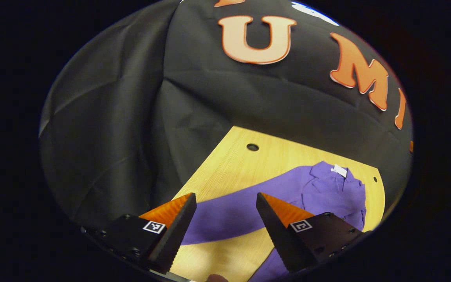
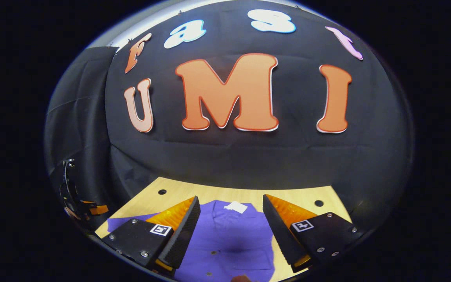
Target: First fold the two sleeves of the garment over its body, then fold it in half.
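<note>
Left gripper view: wooden table (image 1: 225, 168), pale straight-grained top w/ small round holes, smooth & hard, so cloth will prob slide on it rather than drag. Purple shirt (image 1: 319, 192) lies flat on it ahead of the jaws; one long sleeve (image 1: 229, 215) runs across betw. and beyond the two fingertips, body & collar off past the right-hand jaw. Left gripper (image 1: 225, 199) hangs above the sleeve, jaws spread wide, nothing in them.

Right gripper view: same shirt (image 2: 229, 231) straight ahead, seen betw. the jaws, collar at the far end near the table's back edge, small buttons down the front close in. Right gripper (image 2: 231, 203) also wide apart, unloaded, above the shirt body.

Handling, my guess: thin woven fabric, light, limp, no stiffness at all; will drape and crease, wrinkles around the collar back this up. Not fragile. Finger faces are ridged, so grip on cloth should be ok if the pinch gets only one layer. Best hold for the sleeve fold: at or near the cuff end, lift a little, carry it over the body. Pinching mid-sleeve likely leaves the end trailing.

Small bits: white neck tag (image 2: 236, 207) at the collar, stiffer than the cloth; square printed marker (image 1: 154, 226) on the left gripper's finger block.
</note>
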